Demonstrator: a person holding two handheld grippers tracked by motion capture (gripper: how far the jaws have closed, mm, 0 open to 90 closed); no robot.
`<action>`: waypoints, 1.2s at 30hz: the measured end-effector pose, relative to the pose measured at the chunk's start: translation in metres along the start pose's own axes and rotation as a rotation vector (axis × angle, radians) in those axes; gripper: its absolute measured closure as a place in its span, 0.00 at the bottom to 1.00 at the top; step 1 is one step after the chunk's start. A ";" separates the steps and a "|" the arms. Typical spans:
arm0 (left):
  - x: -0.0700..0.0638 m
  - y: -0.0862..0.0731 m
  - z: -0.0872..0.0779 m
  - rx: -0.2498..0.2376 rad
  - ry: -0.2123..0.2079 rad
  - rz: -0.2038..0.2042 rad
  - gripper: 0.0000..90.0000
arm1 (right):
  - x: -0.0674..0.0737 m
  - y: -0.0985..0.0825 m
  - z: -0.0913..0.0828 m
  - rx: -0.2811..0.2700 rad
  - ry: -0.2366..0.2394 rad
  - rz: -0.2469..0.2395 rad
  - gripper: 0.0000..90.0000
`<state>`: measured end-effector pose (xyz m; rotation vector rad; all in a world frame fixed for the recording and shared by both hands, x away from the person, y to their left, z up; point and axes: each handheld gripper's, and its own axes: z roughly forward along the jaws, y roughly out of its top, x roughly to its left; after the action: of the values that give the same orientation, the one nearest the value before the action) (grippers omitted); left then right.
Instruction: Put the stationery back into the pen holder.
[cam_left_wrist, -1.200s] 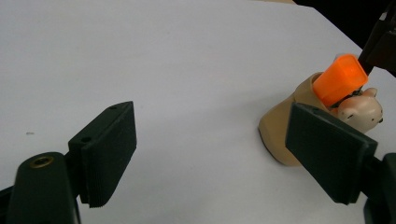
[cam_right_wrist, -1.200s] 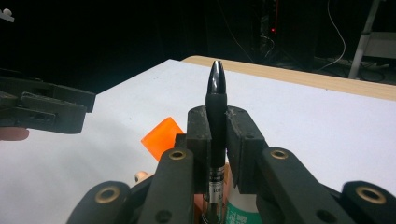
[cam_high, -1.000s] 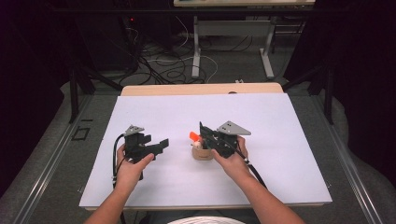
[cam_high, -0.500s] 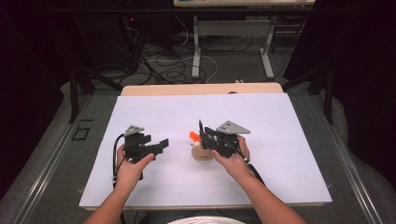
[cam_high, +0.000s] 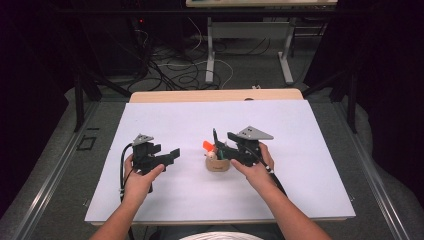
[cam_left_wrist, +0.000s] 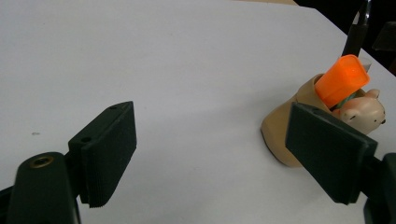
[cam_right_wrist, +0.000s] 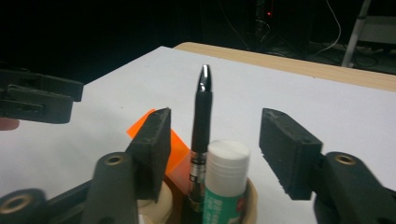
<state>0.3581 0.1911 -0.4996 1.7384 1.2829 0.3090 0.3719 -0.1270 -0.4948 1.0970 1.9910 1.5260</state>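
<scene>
A tan cup (cam_high: 218, 165) stands mid-table and holds a black pen (cam_right_wrist: 201, 116), a white-capped glue stick (cam_right_wrist: 227, 172), an orange marker (cam_left_wrist: 342, 80) and a small bear figure (cam_left_wrist: 365, 110). My right gripper (cam_right_wrist: 215, 140) hovers right over the cup. Its jaws have just been opening and now stand apart on either side of the upright pen, with neither pad touching it. In the high view the right gripper (cam_high: 223, 146) sits at the cup's right rim. My left gripper (cam_high: 170, 155) rests to the cup's left, open and empty, aimed at the cup (cam_left_wrist: 280, 135).
White sheet (cam_high: 165, 120) covers the table, with a wooden edge (cam_high: 215, 95) at the far side. The left gripper (cam_right_wrist: 37, 100) shows at the left of the right gripper view. Cables and table legs lie on the dark floor beyond.
The right gripper's jaws have spread apart and let go of the black pen, which now stands in the cup. The left hand has stayed put.
</scene>
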 end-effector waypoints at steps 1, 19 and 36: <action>0.000 0.000 0.000 -0.001 0.001 0.000 0.19 | -0.002 0.000 -0.001 0.006 -0.003 -0.004 0.46; 0.006 0.001 -0.001 -0.012 0.046 0.005 0.15 | -0.037 0.002 -0.023 0.052 -0.117 -0.039 0.18; 0.019 0.004 -0.006 -0.050 0.089 -0.012 0.00 | -0.074 -0.006 -0.066 0.141 -0.182 -0.006 0.18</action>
<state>0.3647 0.2101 -0.4990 1.6902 1.3378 0.4114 0.3682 -0.2265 -0.4894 1.2372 1.9971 1.2502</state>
